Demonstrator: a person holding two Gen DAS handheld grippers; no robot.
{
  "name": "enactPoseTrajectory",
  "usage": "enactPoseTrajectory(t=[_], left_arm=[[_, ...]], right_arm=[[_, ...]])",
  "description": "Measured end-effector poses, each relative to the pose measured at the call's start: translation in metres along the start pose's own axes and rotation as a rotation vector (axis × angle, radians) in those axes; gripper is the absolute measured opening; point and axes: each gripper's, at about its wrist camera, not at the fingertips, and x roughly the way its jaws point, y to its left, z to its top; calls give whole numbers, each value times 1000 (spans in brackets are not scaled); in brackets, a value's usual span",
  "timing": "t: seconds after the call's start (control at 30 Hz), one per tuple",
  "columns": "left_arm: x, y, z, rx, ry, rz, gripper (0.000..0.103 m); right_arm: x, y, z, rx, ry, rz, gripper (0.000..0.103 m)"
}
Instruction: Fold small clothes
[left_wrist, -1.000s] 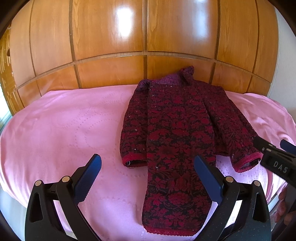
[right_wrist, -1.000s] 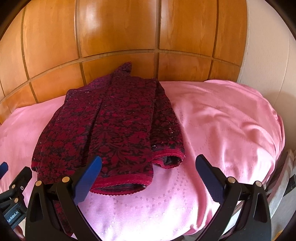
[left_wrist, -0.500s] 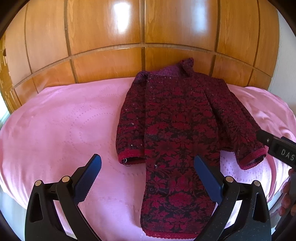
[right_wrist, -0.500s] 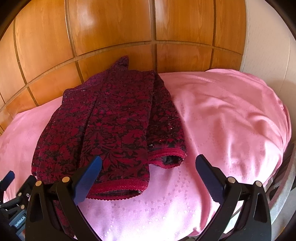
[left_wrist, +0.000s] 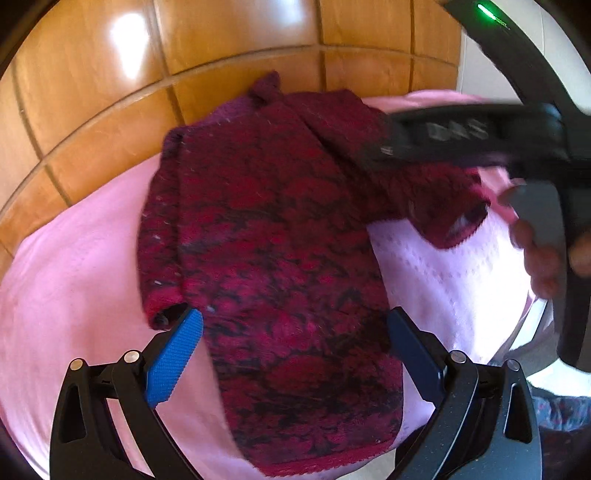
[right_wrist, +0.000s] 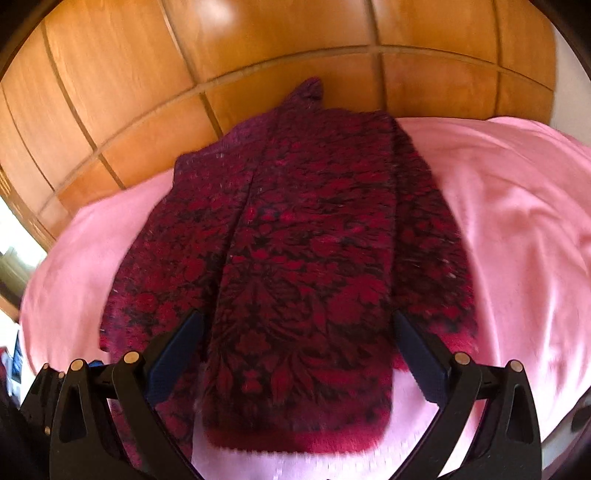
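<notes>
A small dark red floral garment lies flat on a pink sheet, collar toward the wooden panelling, one side folded in, hem toward me. It also fills the right wrist view. My left gripper is open, its fingers on either side of the lower body panel. My right gripper is open, straddling the folded panel above the hem. In the left wrist view the right gripper's body hangs over the garment's right sleeve. Both views are motion blurred.
Wooden panelling rises behind the bed. The sheet drops off at the front and right edges. A hand holds the right gripper's handle. A white wall stands at the right.
Both grippers have moved forward and down, close over the garment's lower part. The right gripper has swung left, across the right sleeve in the left wrist view. The garment has not moved.
</notes>
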Motion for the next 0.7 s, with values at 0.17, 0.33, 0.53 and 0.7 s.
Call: enactPoseTrajectory(t=[0.17,0.33,0.53,0.7], left_arm=[[2,-1,-5,-5,-5,-14,63],[-16,9,-5,-42,-39,-99,7],[-46,40,4,-138,-104,-168,4],[-57,76,13,-242,-151,-131,3]], right_arm=[[13,7,-2,-69,32,-46,76],[-7,-3,0,-66,22,-6,39],[-36,-25,11,-58,0,17,29],[-57,-51,32,-54,-83,-67,26]])
